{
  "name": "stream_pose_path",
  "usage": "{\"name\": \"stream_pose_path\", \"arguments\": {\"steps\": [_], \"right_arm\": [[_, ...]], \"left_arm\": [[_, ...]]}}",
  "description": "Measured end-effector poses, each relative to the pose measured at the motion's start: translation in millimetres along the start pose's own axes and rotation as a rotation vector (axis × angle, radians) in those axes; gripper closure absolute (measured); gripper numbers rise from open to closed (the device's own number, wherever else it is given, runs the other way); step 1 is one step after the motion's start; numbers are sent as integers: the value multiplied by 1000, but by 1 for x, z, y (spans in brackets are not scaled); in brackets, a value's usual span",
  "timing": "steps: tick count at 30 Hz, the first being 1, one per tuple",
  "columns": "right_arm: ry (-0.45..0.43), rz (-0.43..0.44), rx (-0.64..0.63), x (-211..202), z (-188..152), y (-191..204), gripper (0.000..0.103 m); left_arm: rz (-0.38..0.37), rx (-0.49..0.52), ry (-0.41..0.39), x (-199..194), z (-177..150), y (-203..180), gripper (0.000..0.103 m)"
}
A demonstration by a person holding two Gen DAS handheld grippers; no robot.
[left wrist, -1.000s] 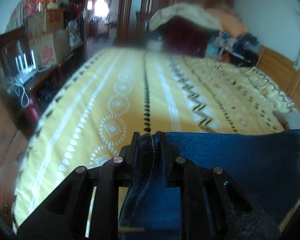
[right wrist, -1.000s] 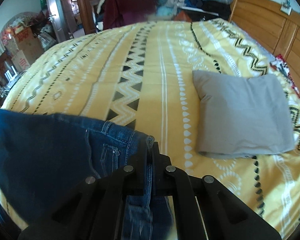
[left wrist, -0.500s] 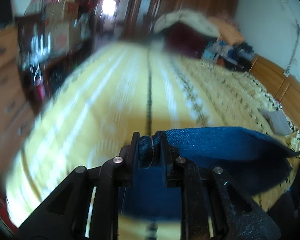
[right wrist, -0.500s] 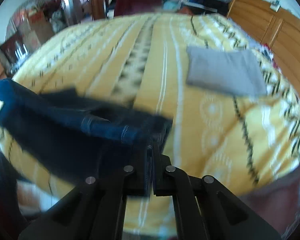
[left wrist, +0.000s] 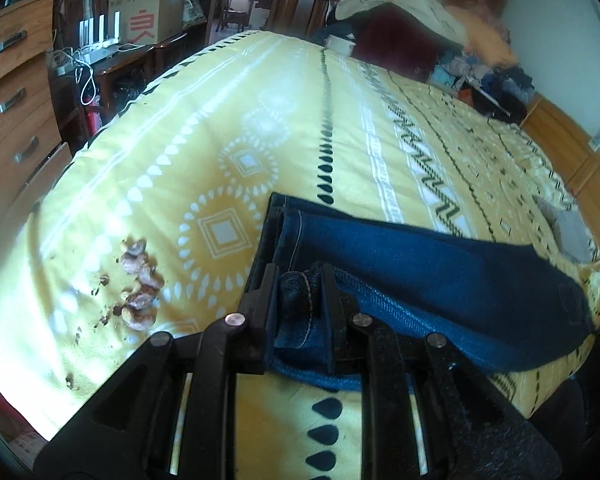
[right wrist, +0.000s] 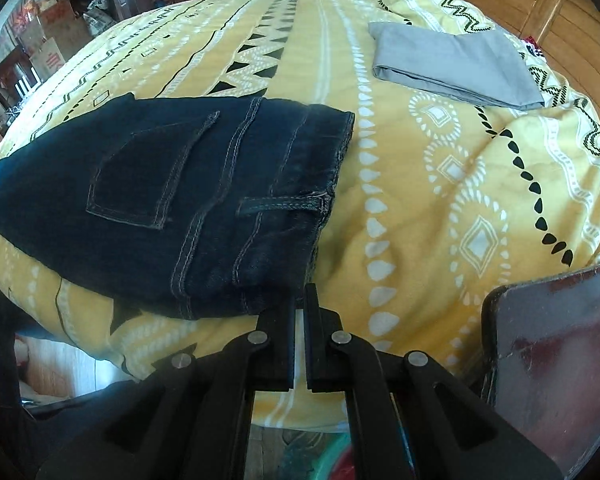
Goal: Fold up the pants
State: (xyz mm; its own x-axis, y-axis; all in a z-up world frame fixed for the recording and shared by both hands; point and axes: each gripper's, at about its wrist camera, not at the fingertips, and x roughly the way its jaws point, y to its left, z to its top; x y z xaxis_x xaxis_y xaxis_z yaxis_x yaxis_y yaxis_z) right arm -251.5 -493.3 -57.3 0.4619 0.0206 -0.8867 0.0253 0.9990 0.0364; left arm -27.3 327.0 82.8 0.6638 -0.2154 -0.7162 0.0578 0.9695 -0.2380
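Holding a fold of the jeans point(left wrist: 420, 268) near the hem, your left hand-held gripper point(left wrist: 298, 280) has its jaws narrow, and the denim is bunched between the two fingers. Your right hand-held gripper point(right wrist: 299, 300) sits at the waistband corner; its jaws are almost together, with only a thin slit between them, and you cannot tell from the pictures if cloth is caught in it. The jeans lie folded across the near edge of the bed point(right wrist: 440, 200), the back pocket point(right wrist: 148, 176) facing up. Just left of the hem, some brown crumbs point(left wrist: 138, 292) lie on the yellow cover. Further back on the bed, well apart from the jeans, lies a folded grey cloth point(right wrist: 456, 64). Behind the bed, a pile of clothes point(left wrist: 440, 36) is stacked.
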Motion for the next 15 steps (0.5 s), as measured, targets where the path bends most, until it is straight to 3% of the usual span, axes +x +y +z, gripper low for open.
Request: {"name": "stream_pose_path", "arguments": {"steps": [4, 8, 12, 15], "right_arm": [[52, -47, 44, 16, -13, -15, 103], [-53, -83, 21, -25, -13, 7, 102], [-135, 16, -27, -44, 6, 63, 100], [-137, 115, -113, -37, 25, 121, 89]], "left_arm": [[15, -7, 23, 3, -12, 9, 82], [17, -40, 30, 3, -19, 17, 80], [11, -77, 4, -2, -21, 24, 74], [13, -91, -28, -12, -20, 24, 71]]}}
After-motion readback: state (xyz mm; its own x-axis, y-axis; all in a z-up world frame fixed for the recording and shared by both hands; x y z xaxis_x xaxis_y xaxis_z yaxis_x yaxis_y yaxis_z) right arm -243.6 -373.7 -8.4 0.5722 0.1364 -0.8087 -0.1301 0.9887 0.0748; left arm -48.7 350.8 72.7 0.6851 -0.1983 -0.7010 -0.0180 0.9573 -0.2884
